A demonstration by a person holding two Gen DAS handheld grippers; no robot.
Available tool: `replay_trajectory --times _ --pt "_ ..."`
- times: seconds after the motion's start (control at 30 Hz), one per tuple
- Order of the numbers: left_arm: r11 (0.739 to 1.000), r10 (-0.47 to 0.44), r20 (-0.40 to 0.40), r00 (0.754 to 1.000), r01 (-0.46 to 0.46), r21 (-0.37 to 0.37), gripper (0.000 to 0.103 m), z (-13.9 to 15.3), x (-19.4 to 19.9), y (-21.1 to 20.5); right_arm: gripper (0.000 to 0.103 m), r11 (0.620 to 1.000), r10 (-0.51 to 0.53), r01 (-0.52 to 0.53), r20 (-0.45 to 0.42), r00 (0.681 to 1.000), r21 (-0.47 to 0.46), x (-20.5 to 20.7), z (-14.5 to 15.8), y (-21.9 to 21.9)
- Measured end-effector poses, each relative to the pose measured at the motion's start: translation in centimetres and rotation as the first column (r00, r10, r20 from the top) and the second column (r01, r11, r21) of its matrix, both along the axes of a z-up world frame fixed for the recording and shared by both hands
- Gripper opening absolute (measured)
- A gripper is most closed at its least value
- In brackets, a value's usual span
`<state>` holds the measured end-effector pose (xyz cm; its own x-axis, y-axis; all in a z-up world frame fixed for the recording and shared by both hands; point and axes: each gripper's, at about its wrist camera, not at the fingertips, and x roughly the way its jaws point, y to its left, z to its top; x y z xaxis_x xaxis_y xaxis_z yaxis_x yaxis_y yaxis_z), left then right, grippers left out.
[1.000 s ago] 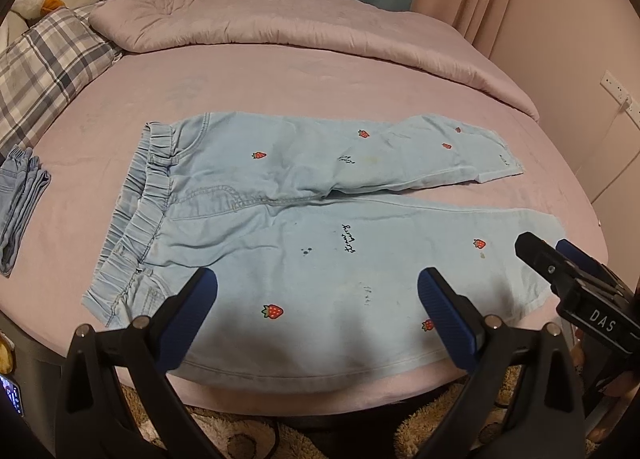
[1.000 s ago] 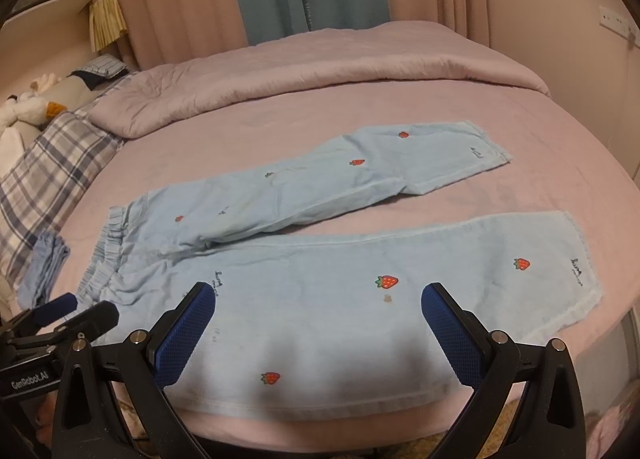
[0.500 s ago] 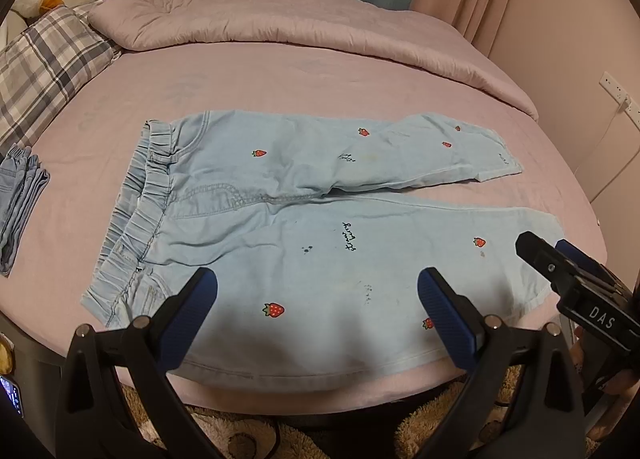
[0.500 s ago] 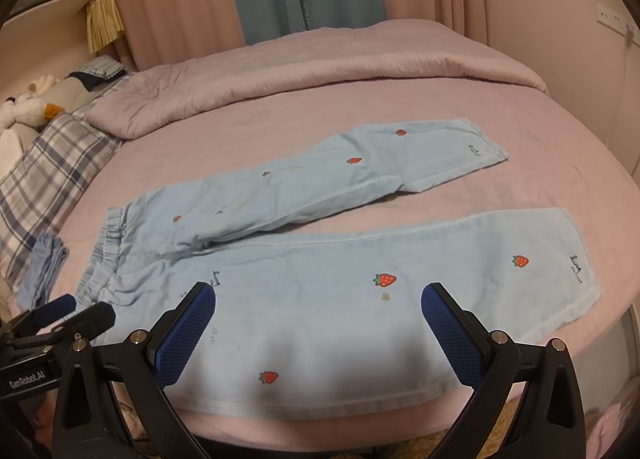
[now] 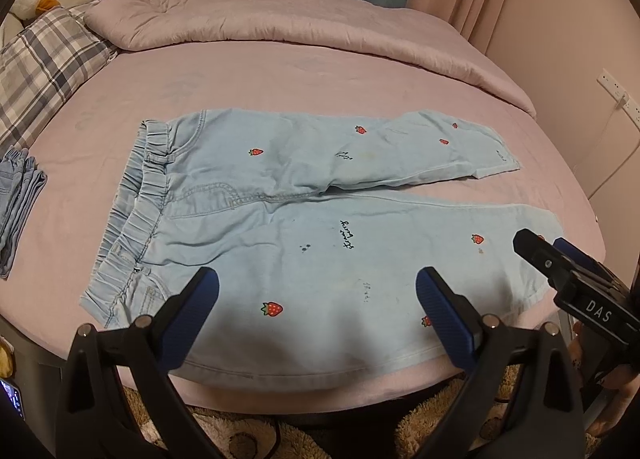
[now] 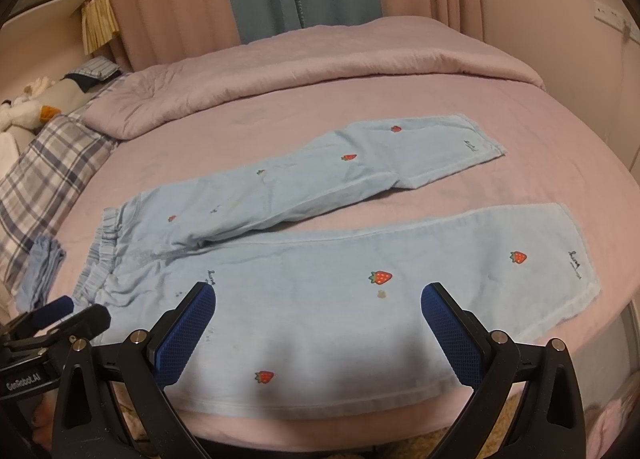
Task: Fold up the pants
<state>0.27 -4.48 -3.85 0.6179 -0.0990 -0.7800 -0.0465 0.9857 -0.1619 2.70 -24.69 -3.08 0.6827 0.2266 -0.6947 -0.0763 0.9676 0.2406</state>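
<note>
Pants (image 5: 304, 219): spread flat on the bed (image 5: 280, 79), legs splayed.
Left tool (image 5: 316, 295): jaws wide, empty; you take the waistband.
Right tool (image 6: 318, 309): wide, empty; take the near hem squarely.

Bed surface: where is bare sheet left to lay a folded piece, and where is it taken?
Free: sheet between pants and rolled quilt; a strip between waistband and folded stack. Crowded: the near edge, under both open grippers.
</note>
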Motion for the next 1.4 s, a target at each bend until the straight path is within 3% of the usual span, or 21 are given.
replay_trajectory --times 1.0,1.13,1.23,1.4 --pt "1.0 0.008 0.005 1.0 -0.008 -0.002 0.095 0.1 -0.2 0.6 0.102 0.999 -0.051 0.052 -0.021 0.998 0.016 -0.1 -0.4 -1.7" --pt "0.998 0.053 0.014 0.998 -0.053 -0.015 0.086 0.1 0.1 3.0 0.102 0.996 -0.084 0.085 -0.046 0.995 0.034 0.2 -1.0 -3.0" --pt "0.992 0.128 -0.001 0.992 -0.128 -0.017 0.083 -0.3 0.3 6.0 0.095 0.99 -0.133 0.136 -0.077 0.988 0.04 0.5 -1.8 -4.7" --pt "0.959 0.284 -0.056 0.957 -0.284 0.016 0.08 -2.1 -0.2 11.6 0.089 0.964 -0.255 0.262 -0.139 0.957 0.039 0.8 -3.8 -8.8"
